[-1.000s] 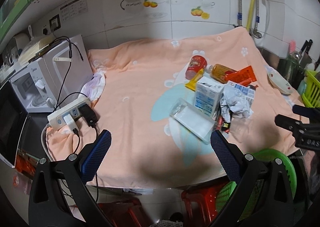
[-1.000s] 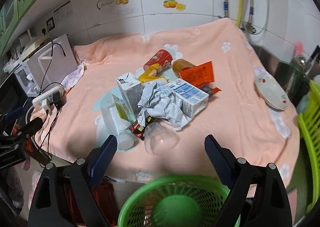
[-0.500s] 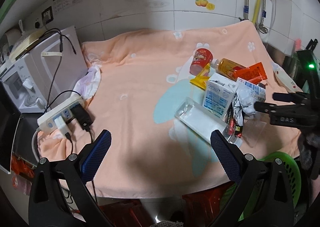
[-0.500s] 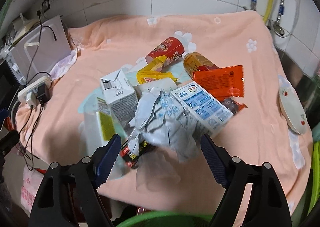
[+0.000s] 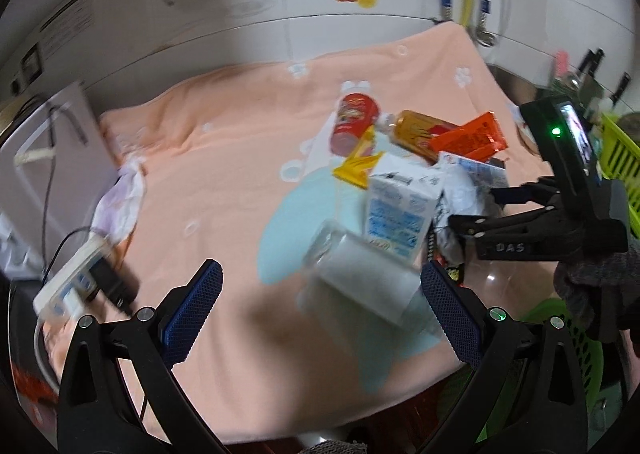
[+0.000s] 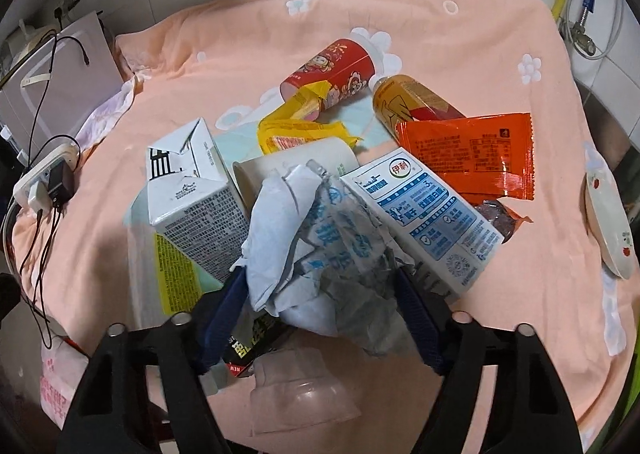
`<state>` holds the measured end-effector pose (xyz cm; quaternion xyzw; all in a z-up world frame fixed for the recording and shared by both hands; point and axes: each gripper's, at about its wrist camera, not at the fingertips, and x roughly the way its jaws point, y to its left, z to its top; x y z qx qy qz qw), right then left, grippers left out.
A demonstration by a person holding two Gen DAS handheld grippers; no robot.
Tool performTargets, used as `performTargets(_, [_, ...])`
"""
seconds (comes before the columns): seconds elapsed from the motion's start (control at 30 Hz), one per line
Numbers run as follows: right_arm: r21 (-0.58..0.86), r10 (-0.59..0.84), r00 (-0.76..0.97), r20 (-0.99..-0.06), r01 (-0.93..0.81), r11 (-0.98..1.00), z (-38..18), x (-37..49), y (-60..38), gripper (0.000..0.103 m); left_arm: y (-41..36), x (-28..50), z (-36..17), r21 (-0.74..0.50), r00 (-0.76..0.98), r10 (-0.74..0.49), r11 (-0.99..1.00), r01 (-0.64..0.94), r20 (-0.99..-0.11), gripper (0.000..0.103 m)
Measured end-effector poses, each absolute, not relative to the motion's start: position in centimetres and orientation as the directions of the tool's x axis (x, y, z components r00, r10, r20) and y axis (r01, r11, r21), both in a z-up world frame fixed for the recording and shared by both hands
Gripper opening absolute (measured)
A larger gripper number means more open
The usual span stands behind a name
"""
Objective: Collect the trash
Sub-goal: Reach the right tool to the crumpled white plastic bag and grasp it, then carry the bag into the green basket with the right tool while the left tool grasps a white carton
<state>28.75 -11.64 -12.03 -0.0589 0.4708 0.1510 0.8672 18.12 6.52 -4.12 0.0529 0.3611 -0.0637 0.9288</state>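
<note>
your work surface is a table under a peach blanket (image 6: 500, 294) with white flowers, pushed against a white tiled wall with fruit decals. a power strip (image 6: 44, 184) with plugged cables sits at the left edge of the right wrist view, a white appliance (image 6: 68, 66) above it, and a small dish (image 6: 608, 222) at the right edge. a green basket (image 5: 560, 338) shows at the lower right of the left wrist view, below the table edge.

your right gripper (image 6: 320, 314) tilts steeply down into the trash pile at the bottom centre of its view, jaws closing around the crumpled white wrapper (image 6: 320, 250); the blue pads sit at its sides, and i cannot tell whether they press it yet. your left gripper (image 5: 320, 318) hovers over the blanket, jaws released and wide, nothing gripped.

the wrapper is creased, printed in blue, lying between two milk cartons (image 6: 196, 206) (image 6: 428, 214). behind it are a red cup (image 6: 332, 70), a yellow wrapper (image 6: 304, 130), an amber bottle (image 6: 408, 102) and an orange packet (image 6: 472, 154).
</note>
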Motion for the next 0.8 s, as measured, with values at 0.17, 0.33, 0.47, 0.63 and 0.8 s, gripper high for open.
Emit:
performTargets(0.17, [0.075,0.228,0.504,-0.833,-0.305,0.95,-12.0,28.8,-12.0,0.053,4.5,20.0,-4.5,0.058,0.721,-0.148,0.966,0.253,-0.677,0.098])
performTargets(0.33, [0.113,0.257,0.511,-0.82,-0.296,0.949,-11.2,28.4,-12.3,0.04,3.5,22.3,-5.3,0.034,0.69,-0.212,0.945,0.324,-0.692,0.098])
performTargets(0.47, [0.119,0.264,0.532,-0.804,-0.292,0.949,-10.2,27.6,-12.5,0.038,3.2,24.3,-5.8,-0.006,0.663,-0.259,0.933,0.359,-0.702,0.098])
performTargets(0.63, [0.098,0.248,0.559,-0.791,-0.285,0.954,-9.2,26.8,-12.6,0.038,3.8,26.5,-6.5,-0.079,0.63,-0.307,0.928,0.363,-0.713,0.098])
performTargets(0.8, [0.098,0.236,0.571,-0.787,-0.262,0.96,-8.7,26.3,-13.1,0.038,3.7,27.8,-7.2,-0.148,0.588,-0.378,0.904,0.401,-0.716,0.098])
